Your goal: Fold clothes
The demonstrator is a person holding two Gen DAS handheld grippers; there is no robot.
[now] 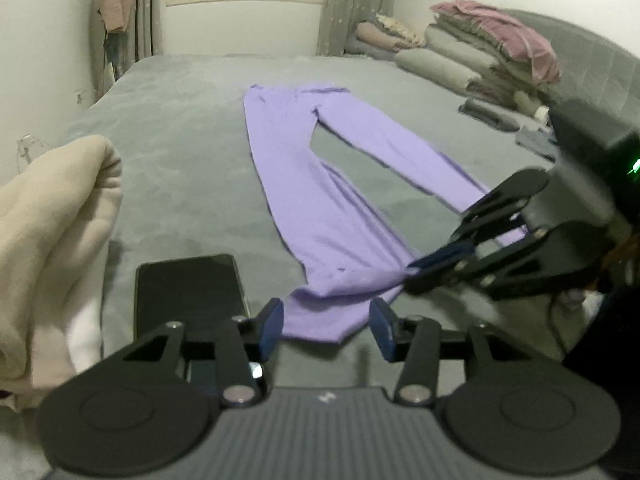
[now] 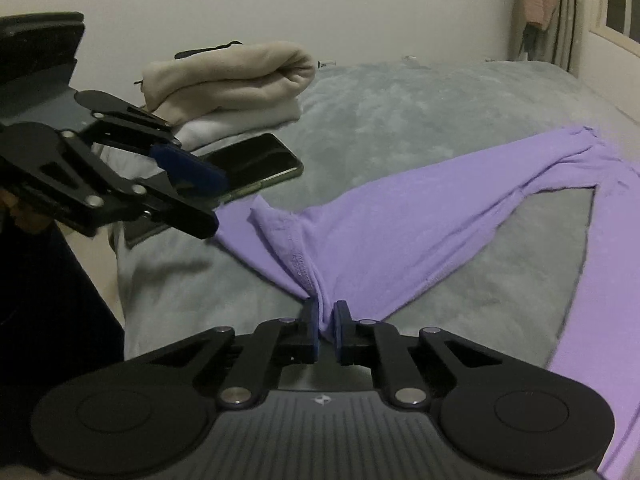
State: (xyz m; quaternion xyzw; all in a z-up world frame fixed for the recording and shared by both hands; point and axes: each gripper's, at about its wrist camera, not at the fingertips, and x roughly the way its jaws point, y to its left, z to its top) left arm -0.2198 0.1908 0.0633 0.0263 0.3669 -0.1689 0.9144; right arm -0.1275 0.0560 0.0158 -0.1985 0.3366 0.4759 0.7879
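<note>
Lilac pants (image 1: pixel 304 184) lie flat on the grey bed (image 1: pixel 180 128), waist at 12 o'clock, legs spread toward 6. The right gripper (image 2: pixel 325 330) is clamped on one hem, bunching the cloth. The left gripper (image 1: pixel 326 330) stands wide apart, holding nothing, just short of that hem. A phone (image 1: pixel 188 292) lies at 8 o'clock beside folded beige clothes (image 1: pixel 52 240).

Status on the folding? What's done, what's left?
Done: beige folded garment stacked beside the phone. In hand: right gripper shut on a leg hem of the purple leggings; left gripper open at the other hem. Left: the leggings lie spread out, no fold made.
</note>
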